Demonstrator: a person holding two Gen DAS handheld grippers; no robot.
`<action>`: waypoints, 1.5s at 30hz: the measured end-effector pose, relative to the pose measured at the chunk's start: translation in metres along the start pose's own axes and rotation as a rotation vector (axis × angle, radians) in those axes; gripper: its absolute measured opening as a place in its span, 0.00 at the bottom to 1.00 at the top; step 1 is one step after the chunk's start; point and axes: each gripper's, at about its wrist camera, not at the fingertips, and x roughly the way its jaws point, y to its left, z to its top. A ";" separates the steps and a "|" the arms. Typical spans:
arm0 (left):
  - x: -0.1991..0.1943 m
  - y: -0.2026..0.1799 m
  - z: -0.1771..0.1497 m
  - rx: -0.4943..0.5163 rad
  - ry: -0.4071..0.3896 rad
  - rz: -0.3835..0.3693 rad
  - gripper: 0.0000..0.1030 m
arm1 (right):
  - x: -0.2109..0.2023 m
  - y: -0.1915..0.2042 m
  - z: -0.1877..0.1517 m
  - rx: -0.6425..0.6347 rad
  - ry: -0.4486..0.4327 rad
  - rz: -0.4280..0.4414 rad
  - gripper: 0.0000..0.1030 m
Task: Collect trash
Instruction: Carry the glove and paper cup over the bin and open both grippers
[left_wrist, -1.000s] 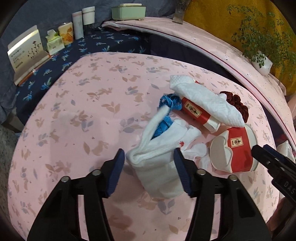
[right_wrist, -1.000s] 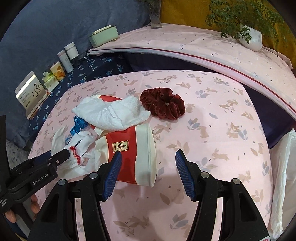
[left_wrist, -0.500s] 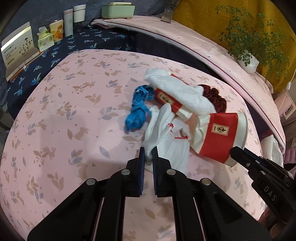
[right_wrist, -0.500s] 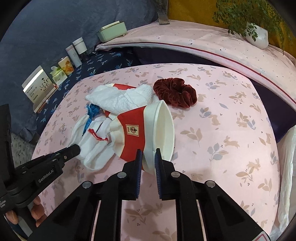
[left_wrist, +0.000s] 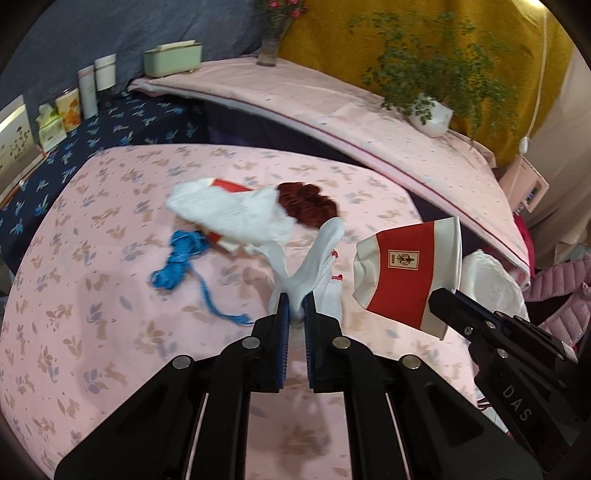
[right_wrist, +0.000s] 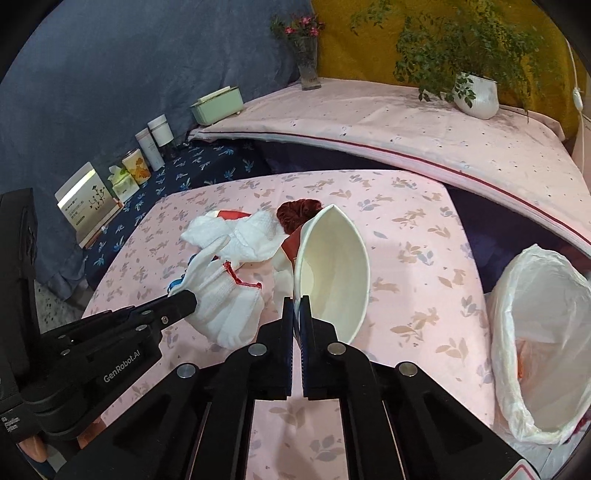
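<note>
While both pieces of trash hang clear of the pink rabbit-print bedspread (right_wrist: 417, 229), the step in hand looks like the carry between pick-up and bin. The left gripper (left_wrist: 294, 314) pinches a bunched white glove (left_wrist: 314, 258) with red stitching at its cuff, its fingers pressed hard on the fabric. The right gripper (right_wrist: 295, 310) has its fingers nearly together on the rim of a crumpled red-and-white paper cup (right_wrist: 334, 273), mouth facing the camera.

The white-lined trash bin (right_wrist: 543, 332) stands just off the bed's right edge, near its front corner. The next move probably calls for swinging the cup over that opening first, then the glove, releasing only once each is above the liner.

Left near the middle of the bed: a white cloth (left_wrist: 229, 214) over another red carton, blue yarn (left_wrist: 181, 258) and a maroon scrunchie (left_wrist: 308, 201).

Readable writing: "GenRobot.AI" and "DAS" on the gripper bodies; the cup's crest label is too small to read.
</note>
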 end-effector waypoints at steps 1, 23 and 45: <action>-0.001 -0.007 0.000 0.008 -0.001 -0.009 0.07 | -0.006 -0.006 0.000 0.010 -0.010 -0.005 0.03; -0.009 -0.205 -0.004 0.271 -0.013 -0.186 0.07 | -0.109 -0.163 -0.026 0.235 -0.150 -0.201 0.03; 0.014 -0.287 -0.014 0.357 0.033 -0.248 0.31 | -0.135 -0.245 -0.058 0.371 -0.159 -0.297 0.03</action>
